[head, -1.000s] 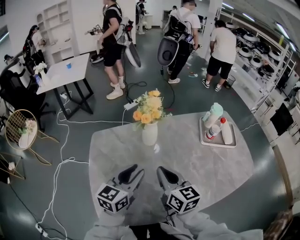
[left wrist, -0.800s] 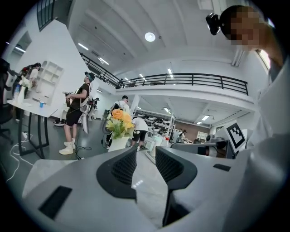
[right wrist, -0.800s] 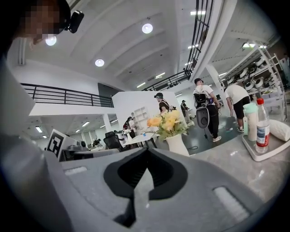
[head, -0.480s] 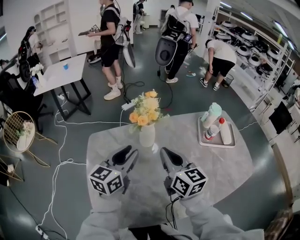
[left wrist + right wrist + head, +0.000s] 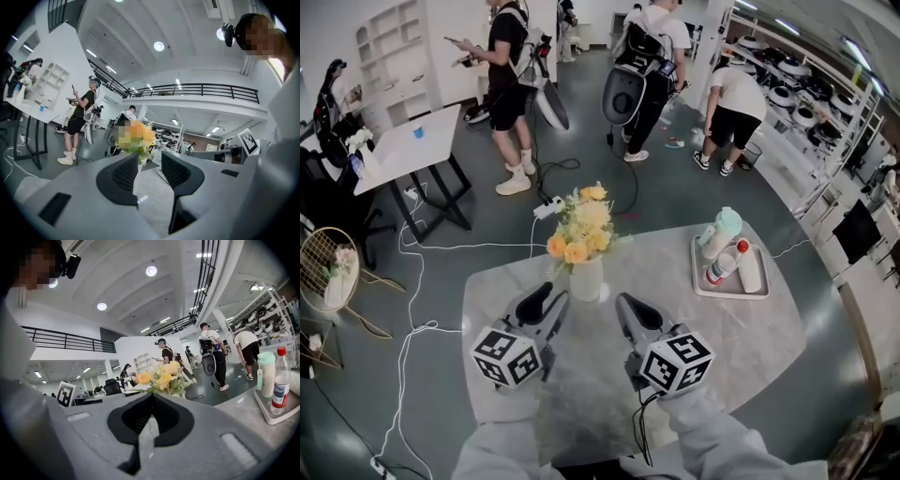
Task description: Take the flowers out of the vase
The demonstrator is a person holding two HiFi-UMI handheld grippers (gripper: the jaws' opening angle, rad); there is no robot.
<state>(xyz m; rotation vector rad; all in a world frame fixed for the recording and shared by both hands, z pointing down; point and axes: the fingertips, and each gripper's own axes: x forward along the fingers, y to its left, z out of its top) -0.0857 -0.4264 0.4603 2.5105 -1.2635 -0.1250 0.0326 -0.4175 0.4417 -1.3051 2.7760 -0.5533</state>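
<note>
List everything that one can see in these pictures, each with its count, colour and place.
table: one, grey marble, in front of the person
vase: one, white, on the table's far side, just beyond the grippers
flowers: one bunch, yellow and orange, standing in the vase
tray: one, pale, at the table's right
bottles: three on the tray, one mint green, one with a red cap, one white
desk: one, white, far left
wire chair: one, gold, left on the floor
cables: several, white and black, on the floor
people: at least four, standing behind
left gripper: one, grey, jaws apart, empty
right gripper: one, grey, jaws together, empty
</note>
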